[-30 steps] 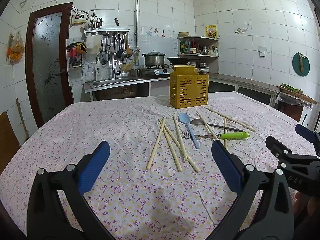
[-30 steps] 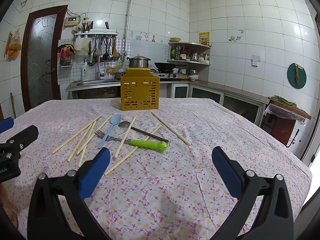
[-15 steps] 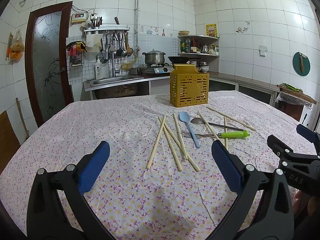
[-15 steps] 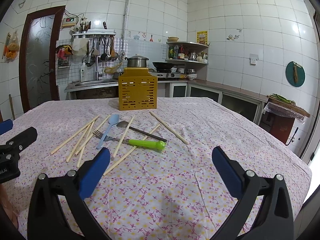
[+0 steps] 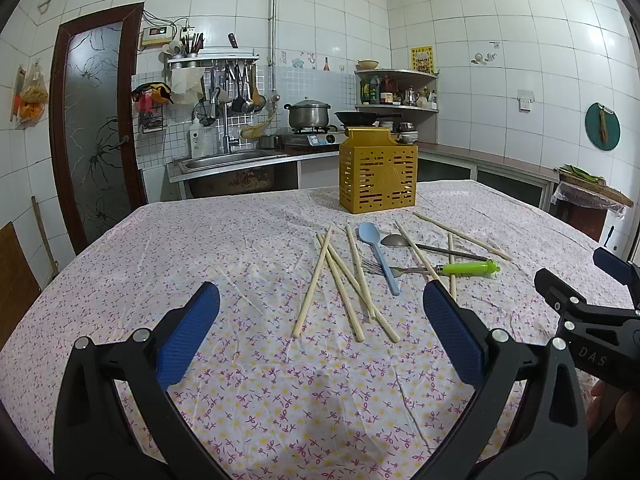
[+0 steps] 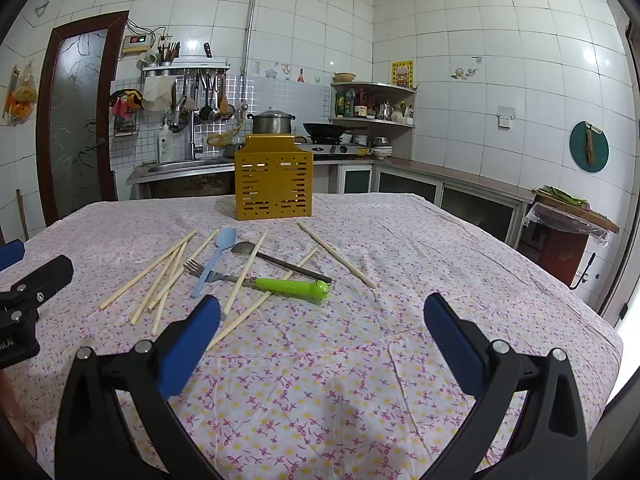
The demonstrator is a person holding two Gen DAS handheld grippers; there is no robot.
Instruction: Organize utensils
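1. Utensils: chopsticks (image 5: 347, 280), blue spoon (image 5: 376, 252), metal spoon (image 5: 424, 244) and green-handled fork (image 5: 440, 269) all lie loose on the tablecloth (image 5: 200, 256), just in front of the yellow holder (image 5: 378, 176).
2. Left gripper (image 5: 320, 332) is spread wide, holding nothing.
3. Right gripper (image 6: 322, 334) is the same, wide and empty.

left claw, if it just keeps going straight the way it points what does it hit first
Probably the loose chopsticks on the tablecloth, which lie straight ahead between the open left claw's fingers. The yellow utensil holder stands farther back. Depth is uncertain.
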